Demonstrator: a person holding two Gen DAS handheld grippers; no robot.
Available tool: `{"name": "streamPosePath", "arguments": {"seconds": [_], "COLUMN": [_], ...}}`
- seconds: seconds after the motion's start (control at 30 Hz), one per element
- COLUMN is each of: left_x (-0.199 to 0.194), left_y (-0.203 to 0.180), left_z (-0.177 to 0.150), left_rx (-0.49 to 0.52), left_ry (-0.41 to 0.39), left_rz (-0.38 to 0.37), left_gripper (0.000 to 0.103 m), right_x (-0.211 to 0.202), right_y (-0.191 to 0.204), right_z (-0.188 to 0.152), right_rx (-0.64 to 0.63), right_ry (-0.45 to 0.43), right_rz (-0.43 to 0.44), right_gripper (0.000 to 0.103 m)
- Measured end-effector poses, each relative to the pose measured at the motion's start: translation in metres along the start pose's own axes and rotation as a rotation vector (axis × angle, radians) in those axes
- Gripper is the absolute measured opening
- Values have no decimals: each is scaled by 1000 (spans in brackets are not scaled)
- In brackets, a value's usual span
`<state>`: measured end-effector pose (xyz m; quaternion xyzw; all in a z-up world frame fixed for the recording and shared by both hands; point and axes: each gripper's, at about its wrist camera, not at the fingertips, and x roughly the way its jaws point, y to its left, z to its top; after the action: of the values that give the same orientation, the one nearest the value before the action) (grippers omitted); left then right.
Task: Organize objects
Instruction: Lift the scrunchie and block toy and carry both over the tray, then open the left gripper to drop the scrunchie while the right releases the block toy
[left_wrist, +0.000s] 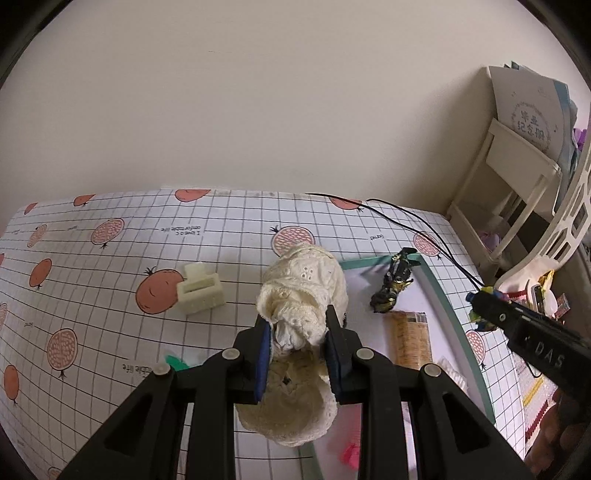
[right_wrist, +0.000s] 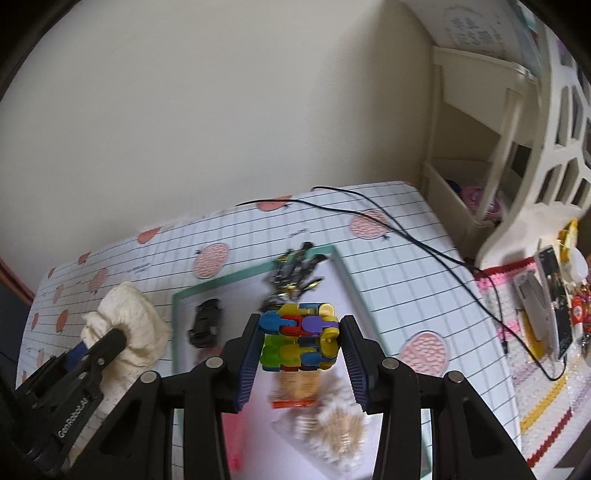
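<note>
My left gripper (left_wrist: 297, 325) is shut on a cream lace cloth bundle (left_wrist: 304, 288), held above the table; the same cloth (right_wrist: 129, 325) and gripper (right_wrist: 107, 341) show at the left of the right wrist view. My right gripper (right_wrist: 300, 338) is shut on a multicolour plastic block toy (right_wrist: 299, 338) above a green-rimmed white tray (right_wrist: 343, 273). In the left wrist view the right gripper (left_wrist: 480, 306) reaches in from the right with the toy (left_wrist: 480, 317) partly hidden.
On the tray (left_wrist: 436, 280) lie a black-gold crumpled wrapper (left_wrist: 393, 286), a tan packet (left_wrist: 408, 339), a pink item (left_wrist: 351, 452); a small black car (right_wrist: 205, 323). A cream hair clip (left_wrist: 199, 290) sits on the grid tablecloth. A black cable (right_wrist: 406, 229), white basket (right_wrist: 546, 177) and shelf (left_wrist: 509, 177) stand right.
</note>
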<state>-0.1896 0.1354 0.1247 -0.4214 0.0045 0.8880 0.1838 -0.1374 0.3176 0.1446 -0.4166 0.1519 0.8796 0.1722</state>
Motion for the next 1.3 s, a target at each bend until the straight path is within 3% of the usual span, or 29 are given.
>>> {"name": "streamPosePath", "arguments": {"seconds": [0.37, 1.3], "left_x": [17, 69], "left_y": [-27, -28], "left_z": [-12, -46], "left_rx": [95, 114], "left_ry": [24, 190], "left_rz": [1, -11], "left_gripper": [27, 28], "right_x": [28, 78], "right_y": [-26, -34], "right_z": [-11, -36], "right_rx": [-1, -7], "right_ry": [39, 146], "right_rz": [-61, -81], "right_gripper": [45, 45]}}
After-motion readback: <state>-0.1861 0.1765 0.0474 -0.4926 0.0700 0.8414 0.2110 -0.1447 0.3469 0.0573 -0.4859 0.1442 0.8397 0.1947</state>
